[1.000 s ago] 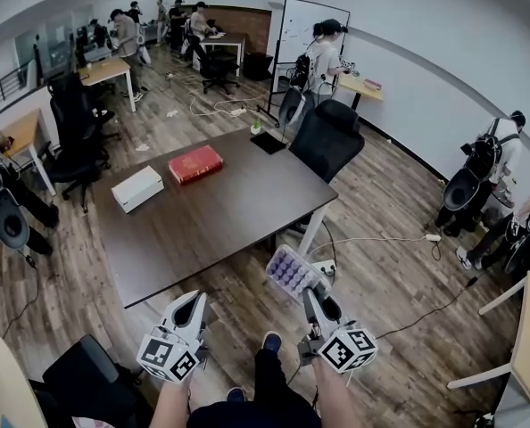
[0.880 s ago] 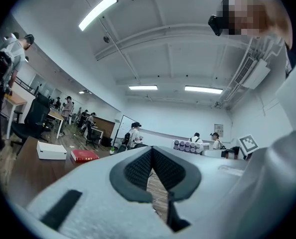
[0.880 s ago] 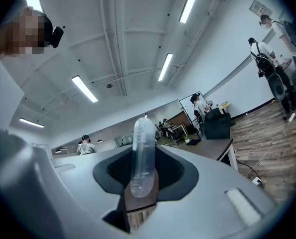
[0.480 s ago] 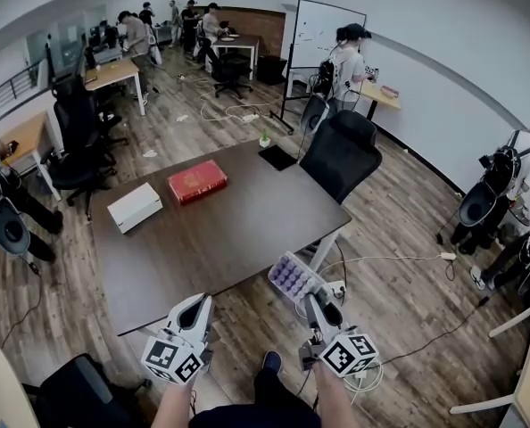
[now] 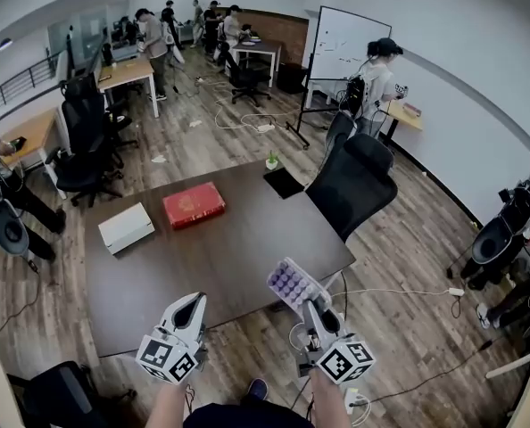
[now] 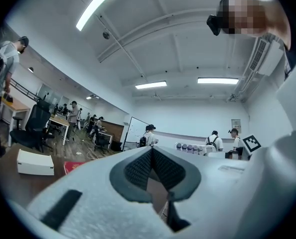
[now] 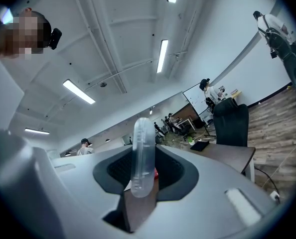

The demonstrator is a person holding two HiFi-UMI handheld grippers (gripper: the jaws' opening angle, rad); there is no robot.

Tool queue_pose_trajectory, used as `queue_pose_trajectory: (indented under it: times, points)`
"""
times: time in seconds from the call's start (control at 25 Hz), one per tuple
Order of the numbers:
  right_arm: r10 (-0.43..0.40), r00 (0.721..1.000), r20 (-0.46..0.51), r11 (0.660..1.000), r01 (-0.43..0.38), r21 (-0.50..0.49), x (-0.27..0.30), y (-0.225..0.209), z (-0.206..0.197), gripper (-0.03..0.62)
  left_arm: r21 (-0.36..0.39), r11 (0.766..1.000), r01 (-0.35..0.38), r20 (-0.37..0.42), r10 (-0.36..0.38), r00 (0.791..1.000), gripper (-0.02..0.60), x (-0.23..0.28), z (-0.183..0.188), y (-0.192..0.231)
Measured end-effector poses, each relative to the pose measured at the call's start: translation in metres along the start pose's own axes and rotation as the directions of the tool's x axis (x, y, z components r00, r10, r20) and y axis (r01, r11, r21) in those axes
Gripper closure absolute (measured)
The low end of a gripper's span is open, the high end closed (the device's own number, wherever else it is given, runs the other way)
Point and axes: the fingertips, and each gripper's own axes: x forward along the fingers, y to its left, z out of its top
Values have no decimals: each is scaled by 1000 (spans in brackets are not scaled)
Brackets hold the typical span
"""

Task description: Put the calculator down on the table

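The calculator, white with rows of purple keys, is held upright and tilted in my right gripper, just over the near right edge of the dark brown table. In the right gripper view the calculator shows edge-on as a pale slab clamped between the pads of the right gripper. My left gripper hovers at the table's near edge. In its own view the left gripper has its tips together and nothing between them.
On the table lie a white box, a red book, a black pad and a small plant. A black office chair stands at its right side. Cables run over the wood floor. People work at desks beyond.
Both grippers have travelled forward from over the floor to the table's near edge, the calculator still in the right one. The jaws look unchanged.
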Motion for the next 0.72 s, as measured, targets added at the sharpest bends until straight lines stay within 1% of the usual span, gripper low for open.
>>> queue_pose_trajectory:
  times: [0.16, 0.28, 0.48, 0.72]
  points:
    - [15, 1000, -7, 1000, -15, 3, 31, -30, 17, 479, 3, 1000, -20, 6, 20, 1000, 586, 38, 0, 10]
    - [10, 1000, -18, 1000, -9, 23, 52, -50, 17, 479, 1, 1000, -28, 0, 28, 1000, 586, 59, -5, 18]
    - [21, 999, -38, 999, -19, 47, 91, -70, 14, 479, 16, 999, -31, -21, 31, 999, 586, 97, -10, 35]
    - [5, 999, -38, 998, -3, 58, 154, -98, 16, 479, 12, 1000, -10, -37, 11, 999, 586, 155, -18, 79]
